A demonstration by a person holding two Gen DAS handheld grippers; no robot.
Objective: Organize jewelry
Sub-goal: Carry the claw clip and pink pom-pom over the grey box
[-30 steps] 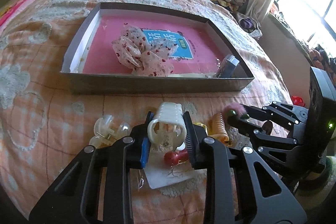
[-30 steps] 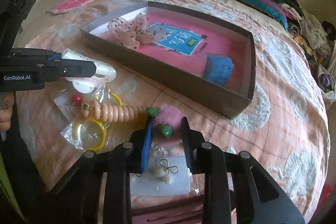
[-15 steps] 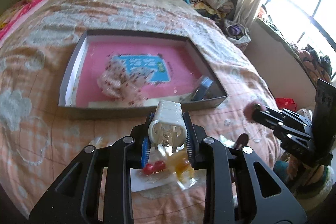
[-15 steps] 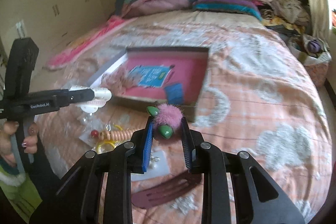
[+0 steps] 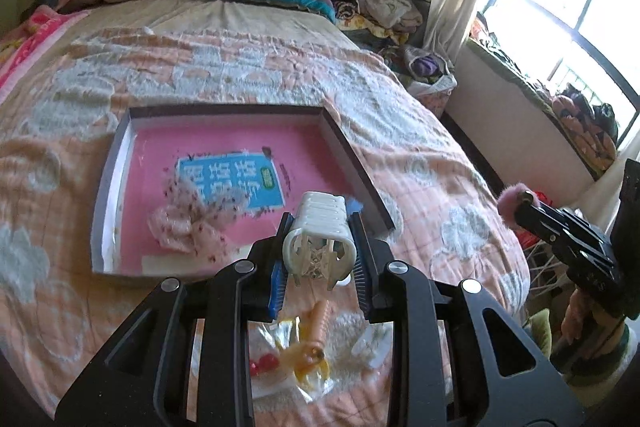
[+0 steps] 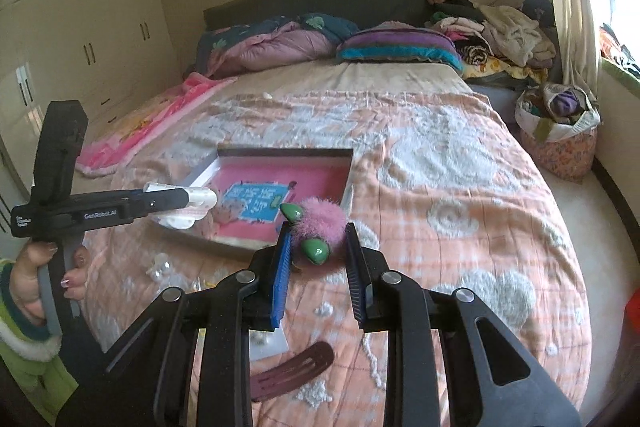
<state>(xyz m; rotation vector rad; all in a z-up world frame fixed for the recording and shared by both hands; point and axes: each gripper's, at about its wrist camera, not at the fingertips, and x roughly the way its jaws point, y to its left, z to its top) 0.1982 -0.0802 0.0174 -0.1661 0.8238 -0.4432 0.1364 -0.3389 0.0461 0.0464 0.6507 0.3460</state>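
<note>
My left gripper (image 5: pixel 319 255) is shut on a white claw hair clip (image 5: pixel 320 235), held in the air just in front of the near edge of the shallow box (image 5: pixel 352 163) with the pink floor. My right gripper (image 6: pixel 316 247) is shut on a pink fluffy hair ornament (image 6: pixel 322 223) with green leaves, held above the bedspread to the right of the box (image 6: pixel 347 163). The left gripper also shows in the right wrist view (image 6: pixel 180 201), the right gripper in the left wrist view (image 5: pixel 520 203). A spotted fabric bow (image 5: pixel 192 223) lies in the box.
Below the left gripper lie a peach clip (image 5: pixel 320 319), red beads (image 5: pixel 264 363) and plastic packets. A dark red hair clip (image 6: pixel 296 371) and a white card (image 6: pixel 268 341) lie under the right gripper. Pillows and clothes (image 6: pixel 500 27) pile at the bed's head.
Both grippers have lifted their items up off the bedspread and risen well above it. The box now looks smaller and farther away.
</note>
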